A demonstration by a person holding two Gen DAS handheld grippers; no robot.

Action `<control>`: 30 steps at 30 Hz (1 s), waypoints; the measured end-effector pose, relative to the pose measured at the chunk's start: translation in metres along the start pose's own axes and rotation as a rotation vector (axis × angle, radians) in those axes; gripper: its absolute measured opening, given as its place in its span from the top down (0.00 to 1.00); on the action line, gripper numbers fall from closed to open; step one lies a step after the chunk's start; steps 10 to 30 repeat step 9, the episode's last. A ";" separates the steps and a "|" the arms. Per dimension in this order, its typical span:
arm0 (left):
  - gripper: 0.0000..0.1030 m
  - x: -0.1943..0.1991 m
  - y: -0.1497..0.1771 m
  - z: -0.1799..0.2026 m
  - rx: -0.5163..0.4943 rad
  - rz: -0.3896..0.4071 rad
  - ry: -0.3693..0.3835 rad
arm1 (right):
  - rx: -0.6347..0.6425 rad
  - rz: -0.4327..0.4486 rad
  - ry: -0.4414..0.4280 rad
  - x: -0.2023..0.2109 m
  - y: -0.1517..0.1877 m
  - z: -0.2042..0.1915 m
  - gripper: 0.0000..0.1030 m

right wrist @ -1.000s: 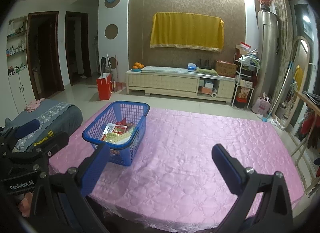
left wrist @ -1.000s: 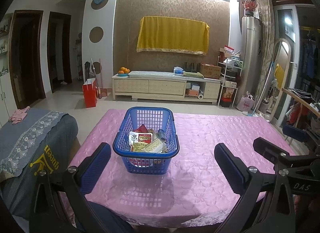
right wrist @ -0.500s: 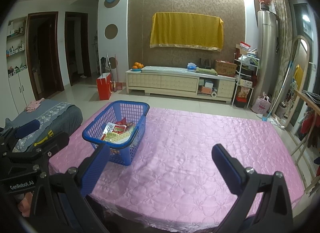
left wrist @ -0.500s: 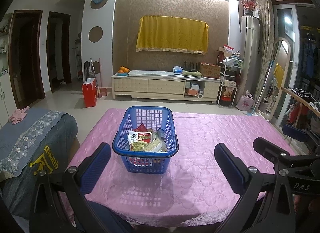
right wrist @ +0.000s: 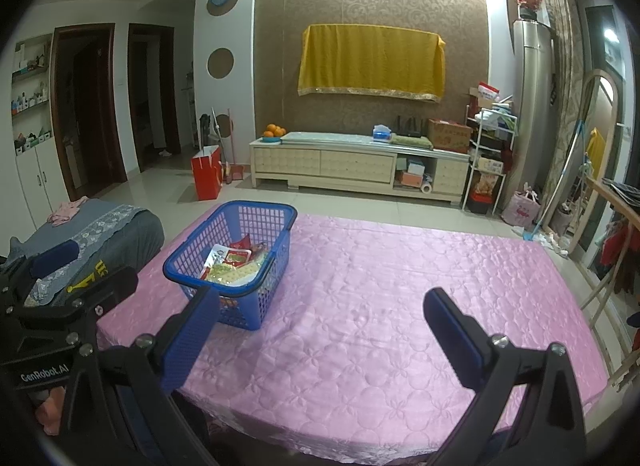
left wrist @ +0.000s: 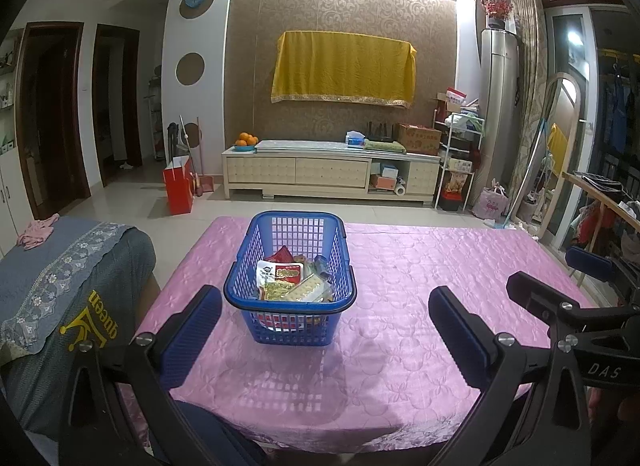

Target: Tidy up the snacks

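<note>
The blue plastic basket of snack packets sits on the pink quilted tablecloth, straight ahead of the left gripper, whose fingers stand wide apart and empty; the right gripper, likewise spread and empty, has the basket off to its left; only the left view shows "DAS" on the other tool, only the right view "GenRobot.AI"; the grey cover beside the table reads "queen".

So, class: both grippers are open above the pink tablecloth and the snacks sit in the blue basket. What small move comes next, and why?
Probably ease the left gripper forward to the blue basket: it faces it squarely, jaws open and empty, and the snack packets lie untouched inside.
</note>
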State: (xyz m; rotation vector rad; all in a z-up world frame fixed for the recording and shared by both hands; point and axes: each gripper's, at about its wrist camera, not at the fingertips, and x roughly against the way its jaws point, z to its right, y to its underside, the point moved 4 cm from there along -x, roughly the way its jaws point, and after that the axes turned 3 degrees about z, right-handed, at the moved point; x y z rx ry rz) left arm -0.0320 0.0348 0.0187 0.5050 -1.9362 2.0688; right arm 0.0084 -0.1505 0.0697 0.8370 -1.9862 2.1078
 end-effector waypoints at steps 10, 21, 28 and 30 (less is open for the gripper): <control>0.01 0.000 0.000 0.001 0.000 0.001 0.000 | 0.000 -0.002 0.004 0.000 0.001 0.001 0.00; 0.01 0.000 0.000 0.001 0.000 0.001 0.000 | 0.000 -0.002 0.004 0.000 0.001 0.001 0.00; 0.01 0.000 0.000 0.001 0.000 0.001 0.000 | 0.000 -0.002 0.004 0.000 0.001 0.001 0.00; 0.01 0.000 0.000 0.001 0.000 0.001 0.000 | 0.000 -0.002 0.004 0.000 0.001 0.001 0.00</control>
